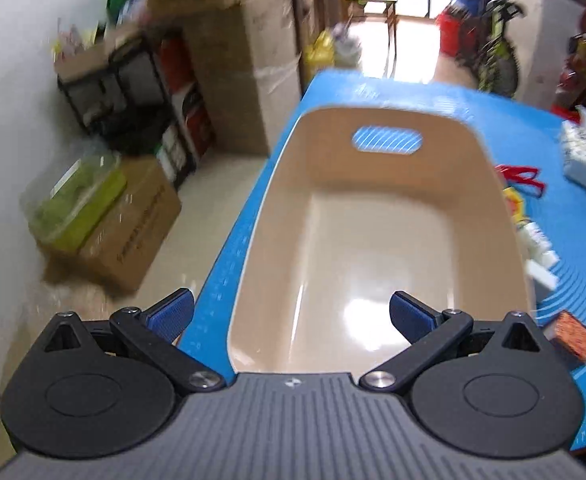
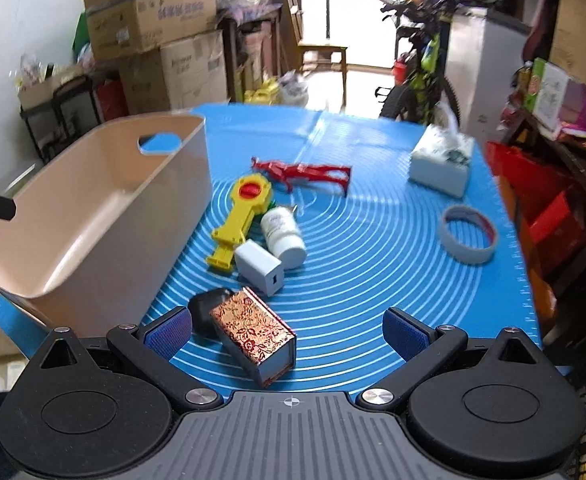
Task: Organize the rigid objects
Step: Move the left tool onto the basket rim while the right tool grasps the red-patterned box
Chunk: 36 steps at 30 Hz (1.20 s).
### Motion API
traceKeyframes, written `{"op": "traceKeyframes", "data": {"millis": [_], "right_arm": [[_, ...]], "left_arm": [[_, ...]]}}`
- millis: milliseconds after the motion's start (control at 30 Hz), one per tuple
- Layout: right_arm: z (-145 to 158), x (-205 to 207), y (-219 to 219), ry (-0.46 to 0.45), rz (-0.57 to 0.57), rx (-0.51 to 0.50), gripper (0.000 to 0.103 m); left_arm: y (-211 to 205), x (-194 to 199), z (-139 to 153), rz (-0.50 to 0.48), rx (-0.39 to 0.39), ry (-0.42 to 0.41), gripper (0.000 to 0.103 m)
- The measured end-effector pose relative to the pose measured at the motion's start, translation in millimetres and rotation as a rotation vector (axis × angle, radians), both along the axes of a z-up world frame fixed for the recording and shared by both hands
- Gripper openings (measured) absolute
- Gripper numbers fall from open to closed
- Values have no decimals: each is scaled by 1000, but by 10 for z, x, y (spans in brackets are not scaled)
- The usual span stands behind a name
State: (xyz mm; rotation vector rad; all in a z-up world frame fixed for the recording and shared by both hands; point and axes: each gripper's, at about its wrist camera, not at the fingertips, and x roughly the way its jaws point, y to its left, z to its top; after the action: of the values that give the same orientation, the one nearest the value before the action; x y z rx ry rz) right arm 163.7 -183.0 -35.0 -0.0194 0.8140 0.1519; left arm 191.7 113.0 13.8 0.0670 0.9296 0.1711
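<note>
Both grippers were wide open, holding nothing. My left gripper point(image 1: 291, 316) hovered over the near end of the empty beige plastic bin point(image 1: 377, 240) with the handle cutout. My right gripper point(image 2: 287, 334) sat above the blue silicone mat point(image 2: 373, 248), and the red-and-gold foil rectangular box point(image 2: 255, 334) lay right between its fingers, nearer the left one. Its long axis ran diagonally, near end toward the right (so I judged a wrist twist was needed to close across its width). The right arm was clearly the closer one; the bin stood just left of the box. A small black object point(image 2: 205, 312) touched the box's far-left side.
</note>
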Motion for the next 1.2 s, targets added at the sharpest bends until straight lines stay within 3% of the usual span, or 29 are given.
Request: {"op": "traceKeyframes", "data": {"millis": [133,433,533,633,700,800,900,1033,1133,1200], "right_arm": [[-176,177,34,57,32,-2,101],[-432,449,135,135,106,-60,101],[-487,530,165,154,122,-56,101],[-511,587,233,153,148,-69,100],[-528,625,272,156,164,-74,98],[-549,660,318,165,184,-82,92],[-566,661,334,172,197,-85,84],[-553,637,343,182,226,-65,68],[-539,604,377,182,248,-73,47],[-538,592,382,186,253,-73,45]], "left_arm": [[105,194,-200,27,-35,65,102],[264,310,-421,39,-54,112,100],[351,367,-473,52,-98,136,86],[360,374,-494,48,-103,149,84],[344,372,-491,33,-102,155,78],[358,394,-519,23,-115,172,68],[376,410,-544,10,-124,192,50],[361,391,-509,10,-108,184,34],[381,388,-497,27,-100,183,26],[391,393,-497,29,-98,182,25]]}}
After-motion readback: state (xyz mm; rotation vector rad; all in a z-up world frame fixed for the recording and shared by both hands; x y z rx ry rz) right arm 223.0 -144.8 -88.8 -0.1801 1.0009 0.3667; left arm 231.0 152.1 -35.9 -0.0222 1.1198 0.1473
